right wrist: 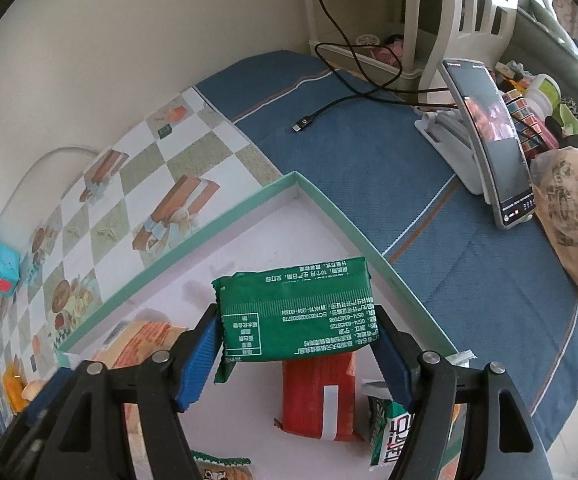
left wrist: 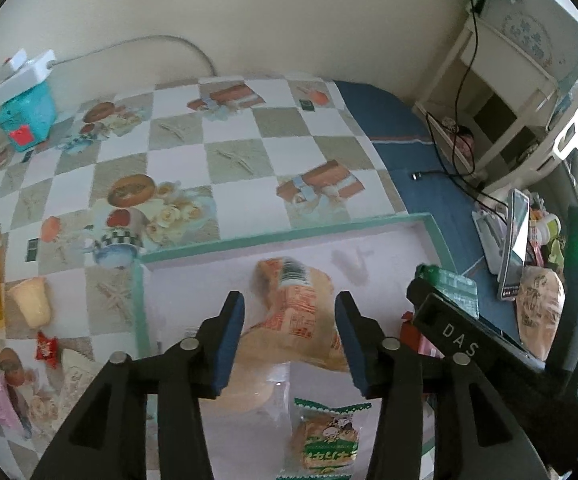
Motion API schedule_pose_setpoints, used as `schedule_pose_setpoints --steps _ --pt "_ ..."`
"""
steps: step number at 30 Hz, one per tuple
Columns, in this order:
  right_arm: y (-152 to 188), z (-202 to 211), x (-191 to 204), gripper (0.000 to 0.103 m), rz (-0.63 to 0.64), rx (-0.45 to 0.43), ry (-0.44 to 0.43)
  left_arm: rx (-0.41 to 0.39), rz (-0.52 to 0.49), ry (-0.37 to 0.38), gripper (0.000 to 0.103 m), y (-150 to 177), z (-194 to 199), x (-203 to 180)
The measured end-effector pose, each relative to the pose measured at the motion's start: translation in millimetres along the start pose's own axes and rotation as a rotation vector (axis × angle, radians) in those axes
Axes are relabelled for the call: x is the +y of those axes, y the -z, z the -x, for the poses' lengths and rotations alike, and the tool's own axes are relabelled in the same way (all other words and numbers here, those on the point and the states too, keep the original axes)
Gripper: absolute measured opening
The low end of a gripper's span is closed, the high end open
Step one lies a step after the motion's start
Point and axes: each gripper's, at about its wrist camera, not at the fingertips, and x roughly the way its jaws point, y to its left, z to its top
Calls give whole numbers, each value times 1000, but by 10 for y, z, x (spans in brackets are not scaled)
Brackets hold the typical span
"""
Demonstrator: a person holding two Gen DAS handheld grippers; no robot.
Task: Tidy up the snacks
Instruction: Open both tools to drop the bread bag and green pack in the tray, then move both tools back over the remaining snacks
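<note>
Nearest in the right wrist view, right gripper (right wrist: 297, 354) clamped on a green snack packet (right wrist: 295, 312) — blue pads pressing both short ends, packet held above the tray floor. Just below and beyond, a red packet (right wrist: 317, 394) lying inside the green-rimmed tray (right wrist: 341, 210). In the left wrist view, left gripper (left wrist: 291, 336) with jaws spread wide, gripping nothing, hovering over an orange bread bag (left wrist: 295, 312) in that tray. Farther off — a phone on a stand (right wrist: 489, 140) on the blue cloth (right wrist: 369, 152).
</note>
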Motion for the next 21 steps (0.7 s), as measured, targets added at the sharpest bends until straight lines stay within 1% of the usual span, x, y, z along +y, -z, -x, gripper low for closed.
schedule_pose_setpoints --steps 2,4,6,7,8,10,12,13,14,15,16,21 --pt "-3 24 8 82 3 -5 1 -12 5 -17 60 -13 82 40" --pt "4 73 26 82 13 -12 6 -18 14 -32 62 -23 134 81" --pt "15 110 45 87 21 -13 9 -22 29 -53 62 -28 195 149" --pt "18 122 54 88 23 -13 8 -24 37 -61 65 -32 219 181" --pt "26 141 62 90 24 -14 6 -27 47 -72 73 -30 252 225" --pt "41 188 76 90 25 -16 2 -34 64 -93 80 -20 308 304" --pt "62 245 97 91 31 -22 2 -41 87 -114 80 -7 372 405" --pt "72 267 107 91 34 -24 1 -43 98 -120 82 2 395 450" --pt "86 288 120 93 38 -25 -1 -47 116 -130 86 19 431 521" --pt "103 312 135 99 43 -26 -4 -49 127 -138 88 30 451 562" --pt "121 333 149 103 47 -27 -5 -52 139 -146 91 43 475 607" --pt "266 458 255 103 79 -37 -16 -75 198 -188 96 146 607 857"
